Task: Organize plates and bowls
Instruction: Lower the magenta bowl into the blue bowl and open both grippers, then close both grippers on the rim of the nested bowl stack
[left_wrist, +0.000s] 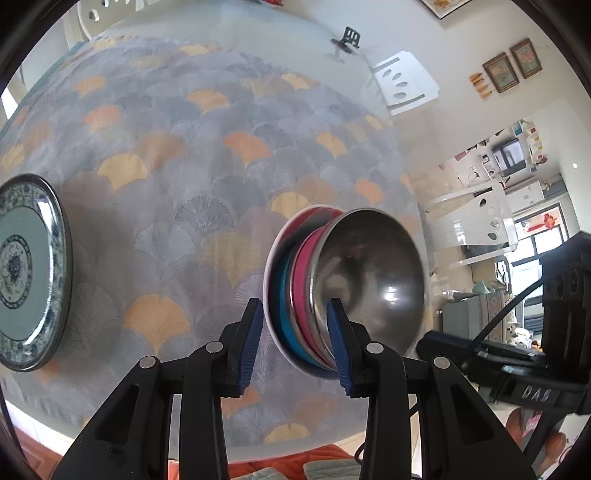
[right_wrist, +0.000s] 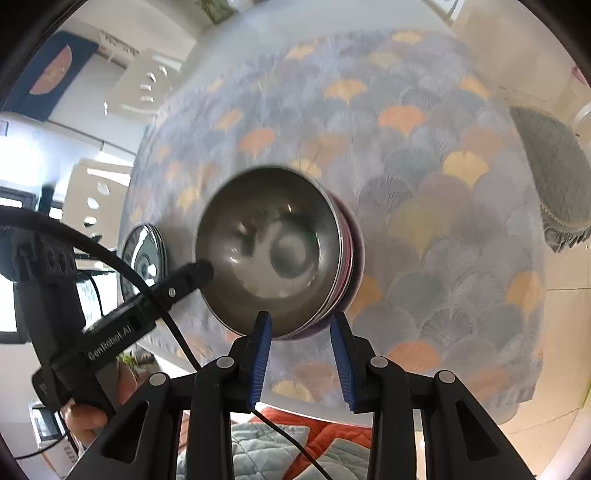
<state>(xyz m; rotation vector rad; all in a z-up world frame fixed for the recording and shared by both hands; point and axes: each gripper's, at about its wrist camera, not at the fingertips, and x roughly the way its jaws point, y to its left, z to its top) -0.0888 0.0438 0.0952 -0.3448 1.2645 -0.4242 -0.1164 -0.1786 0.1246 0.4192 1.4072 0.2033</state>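
Observation:
A stack of bowls stands on the patterned tablecloth: a steel bowl (left_wrist: 373, 280) on top, then a pink bowl (left_wrist: 303, 280), a teal bowl (left_wrist: 282, 314) and a white one at the bottom. My left gripper (left_wrist: 295, 343) straddles the stack's near rim with its jaws closed on it. In the right wrist view the steel bowl (right_wrist: 266, 247) fills the centre and my right gripper (right_wrist: 301, 354) sits at its near edge, jaws apart around the rim. The left gripper's finger (right_wrist: 184, 277) touches the bowl's left rim. A blue-patterned plate (left_wrist: 26, 273) lies apart to the left; it also shows in the right wrist view (right_wrist: 144, 254).
The round table (left_wrist: 207, 155) carries a ginkgo-leaf cloth. White chairs (left_wrist: 402, 85) stand around it. A grey cushion (right_wrist: 554, 177) lies at the table's right edge. An orange quilt (right_wrist: 295, 443) lies below the near edge.

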